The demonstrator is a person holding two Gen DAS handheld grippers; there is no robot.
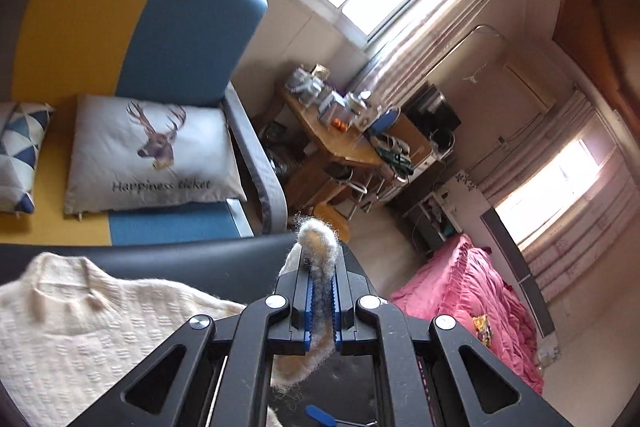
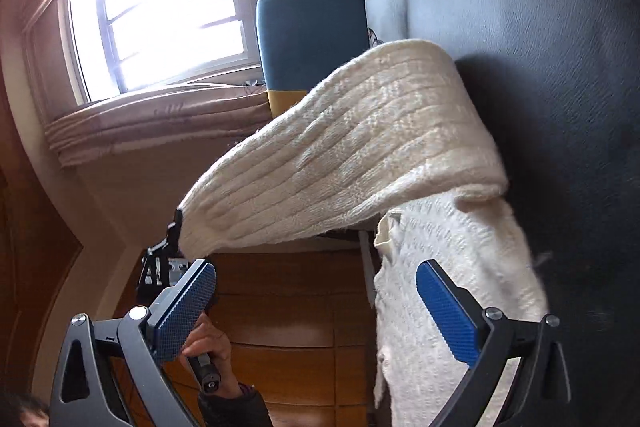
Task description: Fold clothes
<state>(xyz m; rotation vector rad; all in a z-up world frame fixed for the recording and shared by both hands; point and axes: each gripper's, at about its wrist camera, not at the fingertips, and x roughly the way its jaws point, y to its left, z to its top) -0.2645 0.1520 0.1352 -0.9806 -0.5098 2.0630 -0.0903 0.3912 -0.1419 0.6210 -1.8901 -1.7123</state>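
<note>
Right wrist view shows my left gripper (image 2: 176, 227) clamped on the cuff of the cream knit sweater's sleeve (image 2: 340, 147), lifting it off the dark table (image 2: 540, 27). Sleeve runs long from that cuff across to the shoulder. Sweater body (image 2: 440, 287) lies flat between my right gripper's (image 2: 316, 311) wide-open fingers, so right is nearer the body.

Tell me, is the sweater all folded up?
Not yet. The left claw holds one sleeve up; the sweater lies flat.
</note>
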